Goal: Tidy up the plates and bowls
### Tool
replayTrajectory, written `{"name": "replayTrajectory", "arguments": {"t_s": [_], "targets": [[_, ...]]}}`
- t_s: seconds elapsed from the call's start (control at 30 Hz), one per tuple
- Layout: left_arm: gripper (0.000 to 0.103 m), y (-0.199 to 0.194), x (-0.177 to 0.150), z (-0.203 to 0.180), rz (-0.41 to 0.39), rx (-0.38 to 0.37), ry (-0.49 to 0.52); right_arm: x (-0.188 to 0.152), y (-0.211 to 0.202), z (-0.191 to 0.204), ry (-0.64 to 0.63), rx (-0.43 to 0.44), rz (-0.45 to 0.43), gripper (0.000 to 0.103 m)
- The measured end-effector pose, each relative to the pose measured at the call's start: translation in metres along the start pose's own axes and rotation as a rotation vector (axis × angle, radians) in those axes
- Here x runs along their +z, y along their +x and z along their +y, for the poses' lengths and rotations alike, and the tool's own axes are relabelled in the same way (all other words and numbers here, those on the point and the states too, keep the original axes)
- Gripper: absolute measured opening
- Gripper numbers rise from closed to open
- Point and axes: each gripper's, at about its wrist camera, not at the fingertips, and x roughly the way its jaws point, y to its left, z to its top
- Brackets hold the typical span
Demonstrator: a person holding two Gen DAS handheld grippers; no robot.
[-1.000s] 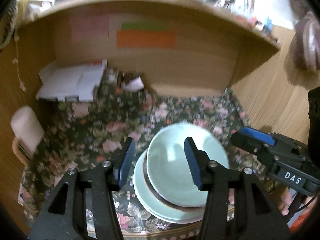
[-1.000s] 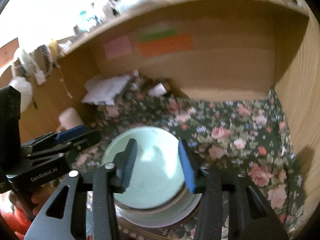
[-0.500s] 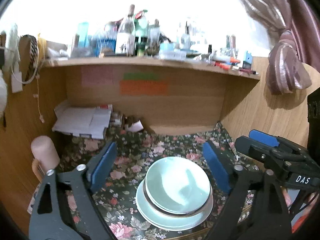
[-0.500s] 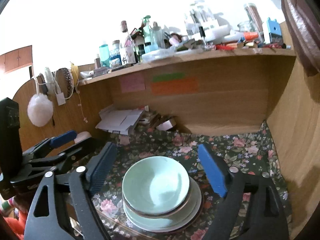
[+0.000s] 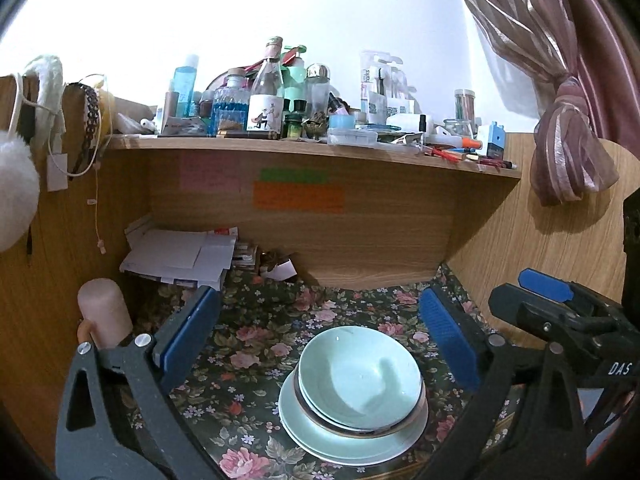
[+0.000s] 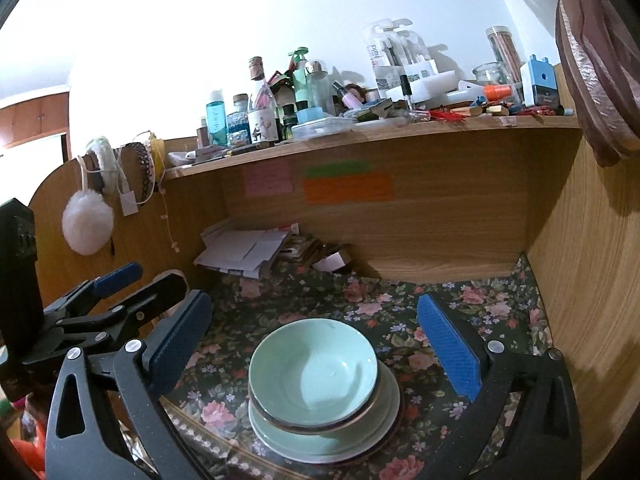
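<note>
A pale green bowl (image 5: 360, 376) (image 6: 316, 368) sits on top of a stack of dishes, with a wide green plate (image 5: 304, 428) (image 6: 272, 436) at the bottom, on the floral cloth. My left gripper (image 5: 316, 312) hangs above and in front of the stack, its jaws opening wide and touching nothing. My right gripper (image 6: 314, 312) is likewise back from the bowl, jaws opening, with nothing between its pads. The right gripper's fingers (image 5: 544, 284) show at the right edge of the left wrist view. The left gripper's fingers (image 6: 116, 276) show at the left of the right wrist view.
The stack stands near the front edge of a floral tablecloth (image 5: 256, 344) inside a wooden alcove. Papers (image 5: 180, 256) lie at the back left and a pink cylinder (image 5: 104, 312) stands by the left wall. A shelf (image 5: 312, 148) crowded with bottles runs overhead. A curtain (image 5: 568, 152) hangs at the right.
Both grippers have drawn back and up from the bowl and their jaws have spread from narrow to wide. Both views have tilted up and show the shelf.
</note>
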Motion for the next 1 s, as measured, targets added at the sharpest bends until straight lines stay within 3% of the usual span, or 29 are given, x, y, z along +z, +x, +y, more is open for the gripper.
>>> {"name": "replayTrajectory", "arguments": {"t_s": [1.0], "targets": [[0.102, 0.0025, -0.0002, 0.0037, 0.007, -0.007, -0.018, 0.0019, 0.0025, 0.0056, -0.016, 0.016, -0.013, 0.103]]}}
